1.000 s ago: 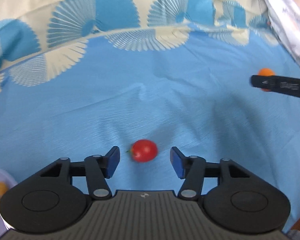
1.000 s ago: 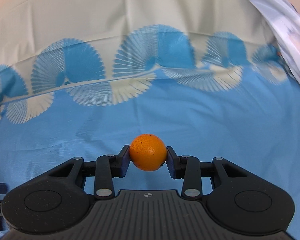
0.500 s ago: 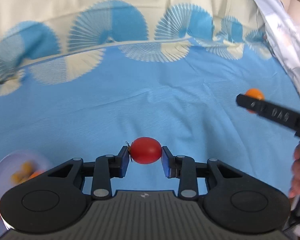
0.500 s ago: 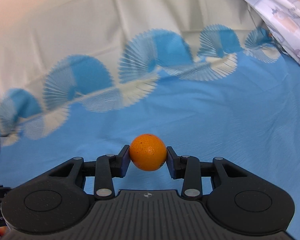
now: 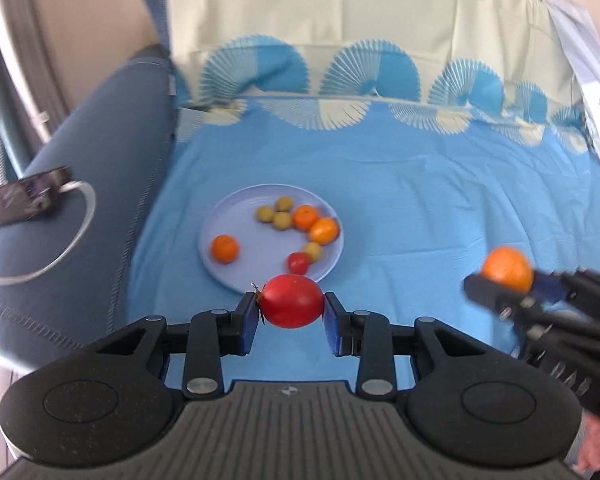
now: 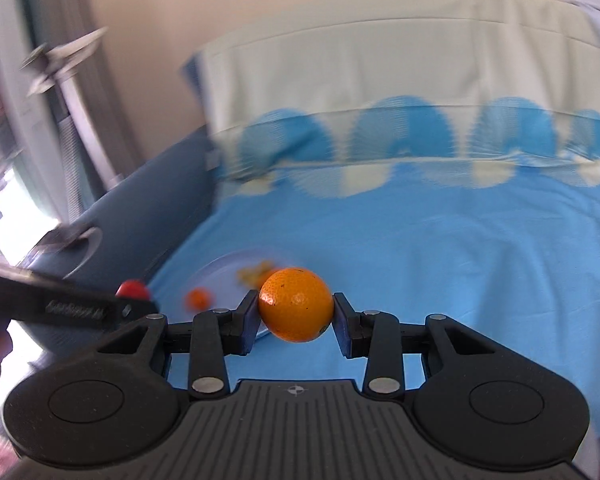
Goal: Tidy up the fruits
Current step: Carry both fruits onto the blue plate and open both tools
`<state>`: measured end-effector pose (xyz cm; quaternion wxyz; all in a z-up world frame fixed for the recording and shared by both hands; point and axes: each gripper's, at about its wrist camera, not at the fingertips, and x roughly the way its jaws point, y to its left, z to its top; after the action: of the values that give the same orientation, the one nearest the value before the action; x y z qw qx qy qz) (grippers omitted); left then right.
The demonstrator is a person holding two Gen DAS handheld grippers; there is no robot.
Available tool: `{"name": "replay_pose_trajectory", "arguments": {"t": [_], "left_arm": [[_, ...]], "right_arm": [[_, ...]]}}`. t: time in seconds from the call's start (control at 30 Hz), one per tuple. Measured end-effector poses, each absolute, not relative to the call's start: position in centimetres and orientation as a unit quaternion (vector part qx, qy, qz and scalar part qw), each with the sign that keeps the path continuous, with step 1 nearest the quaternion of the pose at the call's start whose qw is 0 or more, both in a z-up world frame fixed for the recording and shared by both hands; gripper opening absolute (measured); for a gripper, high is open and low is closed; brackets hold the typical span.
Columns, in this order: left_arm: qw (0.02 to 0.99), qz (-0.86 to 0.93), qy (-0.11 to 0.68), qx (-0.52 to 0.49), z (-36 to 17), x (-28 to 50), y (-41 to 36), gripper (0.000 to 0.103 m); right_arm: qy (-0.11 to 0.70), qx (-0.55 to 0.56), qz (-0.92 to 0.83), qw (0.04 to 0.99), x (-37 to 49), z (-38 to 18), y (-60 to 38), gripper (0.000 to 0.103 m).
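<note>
Covering the flat surface is a bright blue cloth (image 5: 420, 208) with a cream fan-patterned border along its far edge, a plain beige wall behind and a dark blue padded armrest (image 5: 72, 184) on the left carrying a black device with a white cable (image 5: 24, 200). Left of centre sits a round pale lilac plate (image 5: 214, 240) holding small orange, yellow-green and red fruits, with bare cloth open to its right. Left gripper (image 5: 291, 307) is clamped on a red tomato (image 5: 292, 300) at the plate's near rim; right gripper (image 6: 296, 312) grasps a round orange (image 6: 296, 304), raised above the cloth.

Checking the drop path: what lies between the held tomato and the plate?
Nothing: in the left wrist view the tomato in the left gripper overlaps the plate's near rim, no object between.
</note>
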<state>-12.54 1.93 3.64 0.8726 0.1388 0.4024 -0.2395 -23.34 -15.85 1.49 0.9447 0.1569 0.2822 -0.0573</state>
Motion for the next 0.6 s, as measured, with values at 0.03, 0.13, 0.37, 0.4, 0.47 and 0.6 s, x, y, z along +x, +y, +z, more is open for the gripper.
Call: {"name": "replay_pose_trajectory", "arguments": {"t": [0.03, 0.13, 0.37, 0.4, 0.47, 0.6], "left_arm": [[0.874, -0.240, 0.402, 0.130, 3.9, -12.9, 2.8, 0.038], [0.880, -0.240, 0.396, 0.101, 4.7, -13.5, 5.4, 0.038], [0.887, -0.234, 0.392, 0.062, 5.6, -14.2, 8.8, 0.038], [0.887, -0.233, 0.394, 0.058, 5.5, -14.1, 9.2, 0.038], [0.889, -0.230, 0.392, 0.050, 5.6, -14.1, 9.7, 0.038], [0.893, -0.227, 0.387, 0.040, 5.7, -14.2, 10.5, 0.038]], "right_arm": [[0.286, 0.152, -0.049, 0.945, -23.6, 1.7, -14.6, 0.040], [0.298, 0.148, -0.030, 0.942, -24.1, 2.2, -11.7, 0.040], [0.302, 0.124, -0.037, 0.944, -25.0, 3.2, -8.8, 0.040], [0.302, 0.120, -0.038, 0.945, -25.2, 3.3, -8.5, 0.040], [0.302, 0.113, -0.038, 0.946, -25.3, 3.5, -8.2, 0.040], [0.303, 0.097, -0.034, 0.948, -25.1, 3.7, -7.4, 0.040]]}}
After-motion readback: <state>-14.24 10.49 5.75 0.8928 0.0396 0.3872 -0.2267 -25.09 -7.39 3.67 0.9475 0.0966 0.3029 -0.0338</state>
